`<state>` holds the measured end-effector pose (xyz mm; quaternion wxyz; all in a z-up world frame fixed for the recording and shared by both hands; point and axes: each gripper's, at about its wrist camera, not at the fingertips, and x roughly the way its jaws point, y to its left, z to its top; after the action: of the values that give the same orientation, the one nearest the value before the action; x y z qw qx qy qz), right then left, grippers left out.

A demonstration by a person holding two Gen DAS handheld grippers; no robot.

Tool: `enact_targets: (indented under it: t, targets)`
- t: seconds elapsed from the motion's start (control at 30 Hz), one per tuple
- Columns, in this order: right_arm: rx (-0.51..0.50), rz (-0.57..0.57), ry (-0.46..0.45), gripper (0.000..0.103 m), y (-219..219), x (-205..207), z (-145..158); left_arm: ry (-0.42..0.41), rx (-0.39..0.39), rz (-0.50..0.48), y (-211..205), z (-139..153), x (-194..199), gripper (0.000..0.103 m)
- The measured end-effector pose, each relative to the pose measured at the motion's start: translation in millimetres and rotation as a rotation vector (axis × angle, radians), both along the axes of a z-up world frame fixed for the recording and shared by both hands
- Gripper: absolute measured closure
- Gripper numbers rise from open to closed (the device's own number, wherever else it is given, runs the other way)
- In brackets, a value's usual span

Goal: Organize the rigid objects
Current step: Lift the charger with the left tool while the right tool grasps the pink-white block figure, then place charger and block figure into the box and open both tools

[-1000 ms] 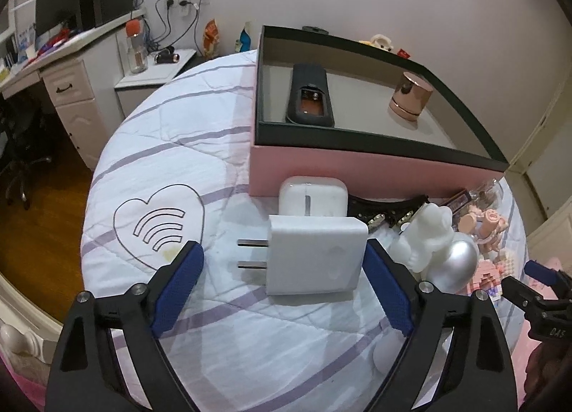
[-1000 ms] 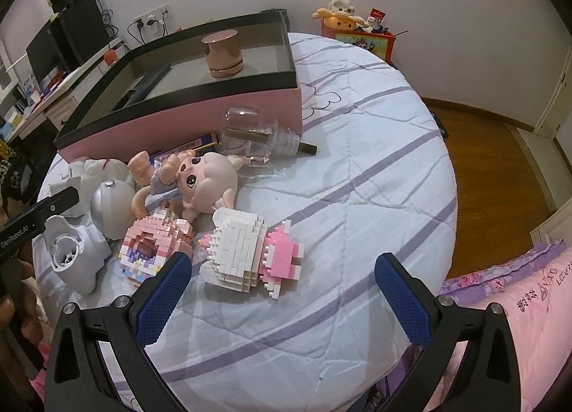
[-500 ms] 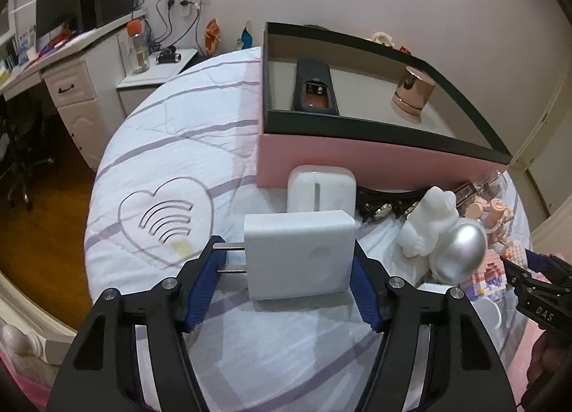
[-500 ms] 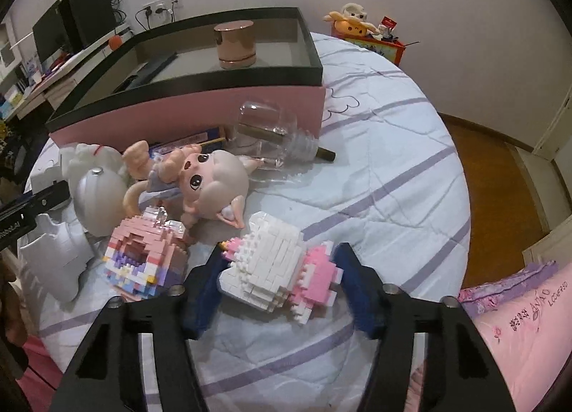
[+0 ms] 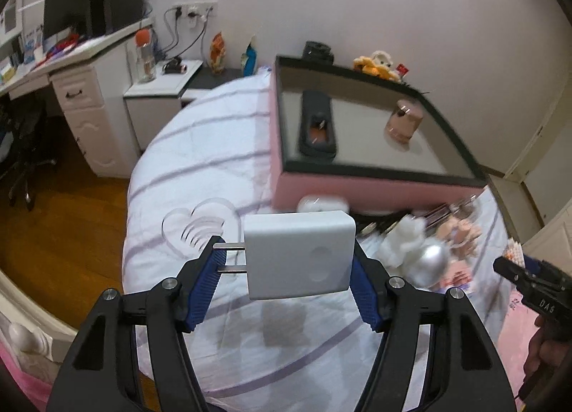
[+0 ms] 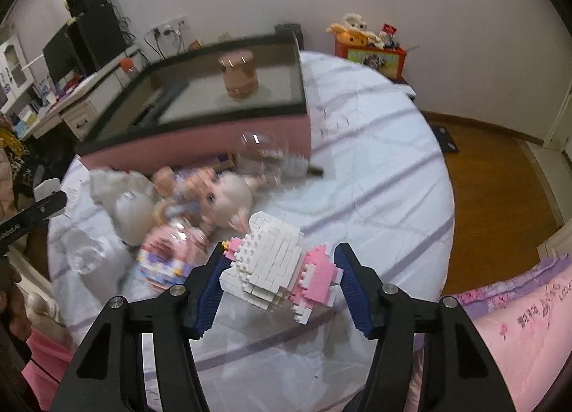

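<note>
**Both grippers now carrying, both clear of the bed**

A second ago both sets of jaws stood wide over the striped bedspread (image 5: 200, 162). Since then each has closed and come up with its catch. The left gripper (image 5: 286, 279) is clamped on the white plug-in charger (image 5: 298, 254), one pad at the end where the two metal prongs stick out, the other against the opposite end; the charger hangs off the cover with its shadow on the sheet just below the jaws. The right gripper (image 6: 279, 278) is clamped across the white and pink brick-built figure (image 6: 279, 269), also lifted, tilted slightly between the pads.

So two pieces are out of the pile at once, and I'd judge the carry to the pink box (image 5: 357, 190) is what remains. It sits ahead of and above both grippers, open-topped with a dark rim, already holding a black remote-like device (image 5: 316, 122) and a rose-gold cylindrical jar (image 6: 238, 72).

Motion blur smears nearly everything beyond the jaws. Ahead of the right gripper, the big-headed doll (image 6: 221, 194), a pastel brick ring (image 6: 171, 254) and a clear glass bottle (image 6: 264, 158) are recognisable only by colour and outline. Ahead of the left one, the small white case (image 5: 321, 204) behind the charger is mostly hidden. Whether the left pad bears on the prongs or on the body I cannot tell.
</note>
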<state>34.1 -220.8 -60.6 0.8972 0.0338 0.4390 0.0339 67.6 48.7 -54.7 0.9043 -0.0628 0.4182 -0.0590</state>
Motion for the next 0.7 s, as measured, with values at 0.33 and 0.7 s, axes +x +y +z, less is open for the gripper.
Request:
enact_targets:
  t: [0.33,0.7]
  targets:
    - [-0.003,0.091,-0.114,0.043,16.6,76.9,71.5,-0.094,0.037,-0.062,-38.6,66.4,53.1,0.036]
    - [0.014,0.121,0.030,0.042,32.2,170.2,27.3,-0.021,0.052,-0.099,-80.1,45.1,129.8,0.036]
